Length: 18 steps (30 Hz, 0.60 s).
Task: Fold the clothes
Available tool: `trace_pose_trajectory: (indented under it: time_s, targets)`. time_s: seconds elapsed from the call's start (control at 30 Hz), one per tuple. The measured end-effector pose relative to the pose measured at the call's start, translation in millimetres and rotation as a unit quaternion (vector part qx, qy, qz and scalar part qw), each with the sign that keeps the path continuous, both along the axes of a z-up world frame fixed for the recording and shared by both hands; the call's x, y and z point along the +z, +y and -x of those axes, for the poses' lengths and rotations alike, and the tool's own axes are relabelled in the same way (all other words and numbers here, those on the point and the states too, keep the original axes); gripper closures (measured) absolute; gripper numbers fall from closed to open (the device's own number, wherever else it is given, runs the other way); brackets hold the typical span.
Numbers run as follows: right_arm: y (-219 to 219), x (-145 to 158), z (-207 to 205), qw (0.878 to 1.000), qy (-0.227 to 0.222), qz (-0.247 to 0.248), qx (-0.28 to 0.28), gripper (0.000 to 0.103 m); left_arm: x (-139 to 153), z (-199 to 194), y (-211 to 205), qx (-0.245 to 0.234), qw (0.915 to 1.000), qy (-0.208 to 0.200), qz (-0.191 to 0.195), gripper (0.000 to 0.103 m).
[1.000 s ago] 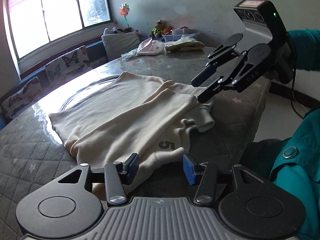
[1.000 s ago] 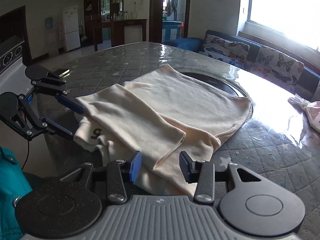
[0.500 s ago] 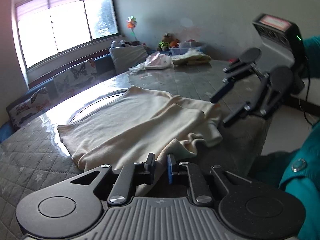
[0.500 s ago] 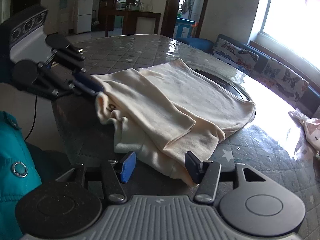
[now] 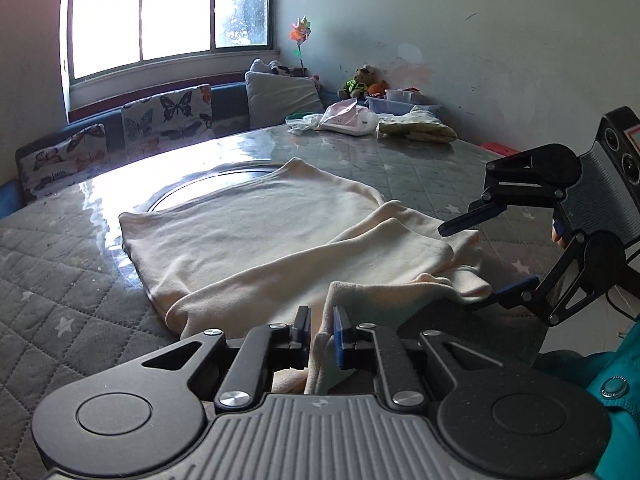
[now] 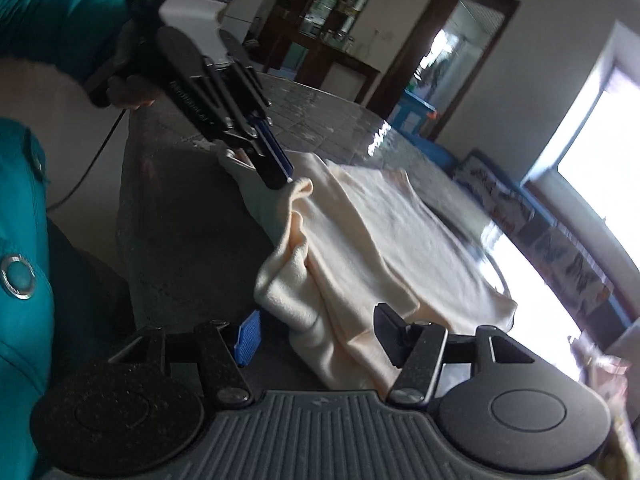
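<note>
A cream garment (image 5: 256,236) lies partly folded on the grey quilted table (image 5: 60,292); it also shows in the right wrist view (image 6: 360,248). My left gripper (image 5: 321,330) is shut on the garment's near edge and lifts a fold of it. It also shows in the right wrist view (image 6: 280,168), pinching a corner of the cloth. My right gripper (image 6: 316,336) is open, its fingers either side of the garment's other near corner. It also shows in the left wrist view (image 5: 488,256), open, at the right end of the cloth.
A pink-and-white bag (image 5: 348,120) and a folded yellowish cloth (image 5: 420,130) lie at the table's far side. A bench with butterfly cushions (image 5: 164,120) runs under the window. The person's teal sleeve (image 5: 616,396) is at the right.
My left gripper closed on the garment's near edge and lifted it. My right gripper swung down and tilted at the other corner, still open.
</note>
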State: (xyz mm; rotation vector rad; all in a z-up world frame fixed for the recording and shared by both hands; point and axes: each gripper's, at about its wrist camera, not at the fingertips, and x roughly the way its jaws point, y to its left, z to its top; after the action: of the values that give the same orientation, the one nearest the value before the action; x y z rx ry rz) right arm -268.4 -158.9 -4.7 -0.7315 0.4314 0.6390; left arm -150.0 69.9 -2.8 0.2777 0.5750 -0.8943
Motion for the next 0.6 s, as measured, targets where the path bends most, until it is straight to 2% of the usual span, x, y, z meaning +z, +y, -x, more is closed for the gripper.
trace_pose_trajectory:
  time_s: [0.13, 0.23, 0.33, 0.37, 0.43, 0.6]
  targets:
    - [5.3, -0.8, -5.7, 1.0, -0.005, 0.017, 0.012, 0.055, 0.1, -2.0, 0.5, 0.0, 1.0, 0.007, 0.0, 0.09]
    - [1.2, 7.2, -22.4, 0.998, 0.052, -0.024, -0.006, 0.076, 1.9, -1.0, 3.9, -0.003, 1.0, 0.009, 0.002, 0.086]
    - [-6.9, 17.0, -34.6, 0.993, 0.091, -0.067, -0.025, 0.084, 3.8, 5.6, 8.1, -0.011, 0.9999, -0.001, -0.004, 0.076]
    - [-9.6, 20.1, -37.8, 0.991, 0.102, -0.08, -0.031, 0.087, 4.1, 8.4, 9.3, -0.015, 0.9999, -0.004, -0.007, 0.072]
    - [-15.0, 24.5, -44.1, 0.987, 0.12, -0.101, -0.043, 0.088, 3.7, 13.7, 11.1, -0.02, 0.9996, -0.013, -0.015, 0.059]
    - [-24.9, 30.0, -53.0, 0.979, 0.141, -0.131, -0.062, 0.088, -2.6, 26.8, 8.5, -0.036, 0.9976, -0.037, -0.045, 0.057]
